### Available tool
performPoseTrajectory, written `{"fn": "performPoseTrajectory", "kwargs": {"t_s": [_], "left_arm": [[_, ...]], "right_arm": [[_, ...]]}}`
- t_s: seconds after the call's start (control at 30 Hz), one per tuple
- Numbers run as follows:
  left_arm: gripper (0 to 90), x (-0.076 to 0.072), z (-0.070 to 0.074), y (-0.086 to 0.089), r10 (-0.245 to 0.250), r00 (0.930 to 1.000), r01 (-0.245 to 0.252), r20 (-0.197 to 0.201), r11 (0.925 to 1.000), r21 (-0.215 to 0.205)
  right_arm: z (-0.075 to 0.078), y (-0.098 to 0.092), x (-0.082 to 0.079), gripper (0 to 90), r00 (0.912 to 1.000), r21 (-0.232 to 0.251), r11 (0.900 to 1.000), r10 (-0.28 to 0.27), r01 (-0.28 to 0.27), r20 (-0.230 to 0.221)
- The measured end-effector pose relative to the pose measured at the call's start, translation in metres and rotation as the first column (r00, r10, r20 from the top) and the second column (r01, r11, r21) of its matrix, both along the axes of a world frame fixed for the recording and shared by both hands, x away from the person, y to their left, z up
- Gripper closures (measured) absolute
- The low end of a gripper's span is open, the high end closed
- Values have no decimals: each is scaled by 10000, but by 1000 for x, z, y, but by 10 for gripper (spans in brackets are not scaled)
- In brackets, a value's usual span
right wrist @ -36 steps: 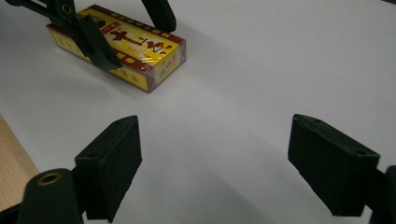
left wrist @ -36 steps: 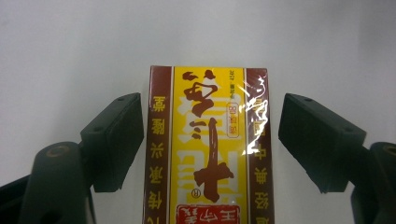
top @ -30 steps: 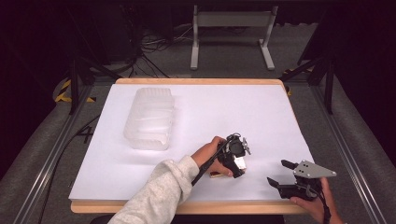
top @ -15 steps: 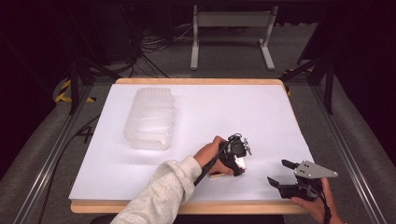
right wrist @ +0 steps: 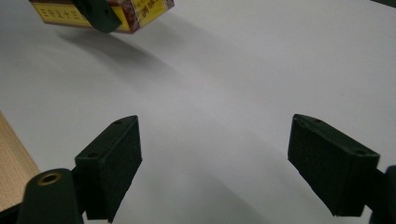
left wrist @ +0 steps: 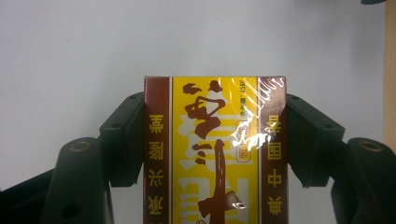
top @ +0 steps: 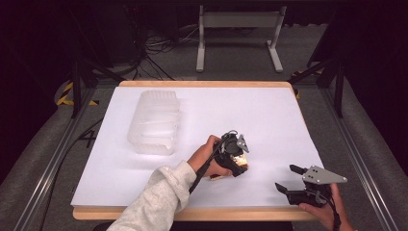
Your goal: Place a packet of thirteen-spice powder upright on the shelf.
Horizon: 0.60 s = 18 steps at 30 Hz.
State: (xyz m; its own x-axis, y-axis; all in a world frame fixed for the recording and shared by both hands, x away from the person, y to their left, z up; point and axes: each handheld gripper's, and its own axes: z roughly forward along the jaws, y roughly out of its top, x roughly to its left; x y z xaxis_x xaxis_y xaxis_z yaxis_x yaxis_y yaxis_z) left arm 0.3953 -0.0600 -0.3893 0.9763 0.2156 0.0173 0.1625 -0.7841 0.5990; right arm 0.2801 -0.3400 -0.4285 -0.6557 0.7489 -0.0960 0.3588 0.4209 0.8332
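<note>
A small yellow and brown box [left wrist: 215, 149] wrapped in shiny film sits clamped between the two black jaws of my left gripper [left wrist: 215, 135]. In the high view the left gripper [top: 233, 161] hovers low over the white sheet near the front middle, with the box [top: 239, 168] peeking out under it. The same box [right wrist: 140, 9] shows at the top left of the right gripper view, lifted above its shadow. My right gripper [top: 290, 180] stands open at the front right, nothing between its jaws, its pads [right wrist: 114, 161] far apart.
A clear ribbed plastic container [top: 154, 122] lies on the white sheet [top: 269, 115] at the left. The wooden table edge [top: 192, 214] runs along the front. A metal frame [top: 238, 33] and cables lie on the floor behind.
The left gripper with the box has shifted only slightly. The right gripper has stayed where it was.
</note>
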Motion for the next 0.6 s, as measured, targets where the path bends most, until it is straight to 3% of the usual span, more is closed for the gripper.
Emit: {"fn": "performPoseTrajectory", "kwargs": {"t_s": [0.2, 0.27, 0.33, 0.37, 0.6], "left_arm": [[322, -2, 13, 16, 514, 9973, -494, 515, 9980, -401], [322, -2, 19, 27, 837, 9944, -775, 648, 9927, -927], [322, -3, 21, 31, 962, 9929, -884, 704, 9904, -1066], [322, -3, 23, 38, 1176, 9897, -1060, 819, 9853, -1339], [322, -4, 31, 58, 1650, 9806, -1441, 1056, 9727, -1817]], "right_arm": [[0, 1, 0, 180, 10000, -5, 10000, 11, -11, -15], [0, 2, 0, 180, 10000, 5, 10000, 21, -21, 1], [0, 2, 0, 181, 10000, 22, 10000, 17, -17, 13], [1, 2, 0, 180, 10000, -9, 10000, 13, -13, 33], [1, 2, 0, 180, 10000, -10, 10000, 1, -1, 73]]}}
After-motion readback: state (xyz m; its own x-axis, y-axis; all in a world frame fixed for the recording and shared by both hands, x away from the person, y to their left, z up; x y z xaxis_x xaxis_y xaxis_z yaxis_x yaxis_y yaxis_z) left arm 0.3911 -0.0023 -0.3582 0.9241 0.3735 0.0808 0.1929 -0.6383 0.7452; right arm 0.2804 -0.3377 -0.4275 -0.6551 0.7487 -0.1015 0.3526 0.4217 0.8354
